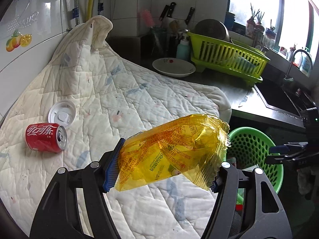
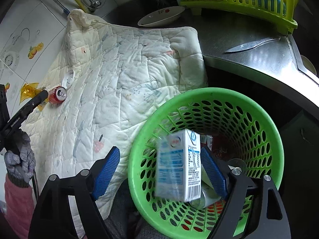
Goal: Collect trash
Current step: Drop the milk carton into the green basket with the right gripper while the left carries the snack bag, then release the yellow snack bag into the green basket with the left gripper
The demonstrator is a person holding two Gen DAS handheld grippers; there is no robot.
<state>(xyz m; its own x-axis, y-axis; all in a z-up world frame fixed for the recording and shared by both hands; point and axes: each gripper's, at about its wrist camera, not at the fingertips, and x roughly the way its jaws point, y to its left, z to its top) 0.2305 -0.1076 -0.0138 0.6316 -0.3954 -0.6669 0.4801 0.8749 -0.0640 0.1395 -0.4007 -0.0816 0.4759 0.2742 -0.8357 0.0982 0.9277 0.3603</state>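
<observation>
My left gripper [image 1: 162, 169] is shut on a crumpled yellow plastic wrapper [image 1: 173, 151] and holds it above the quilted white cloth [image 1: 119, 91]. A red cola can [image 1: 45, 137] lies on its side on the cloth at the left, with a white plastic lid [image 1: 62, 113] behind it. My right gripper [image 2: 159, 169] is open over the green perforated basket [image 2: 257, 107]. A blurred blue-and-white milk carton [image 2: 177, 165] is between its fingers, inside the basket, above other trash. The can [image 2: 57, 94] and the lid [image 2: 68, 77] also show in the right wrist view.
A white plate [image 1: 173, 66] and a lime dish rack [image 1: 227, 57] stand at the back of the steel counter. A knife [image 2: 251, 44] lies on the counter near the sink [image 1: 279, 97]. Knives hang on the tiled wall. The basket [image 1: 251, 149] sits below the counter edge.
</observation>
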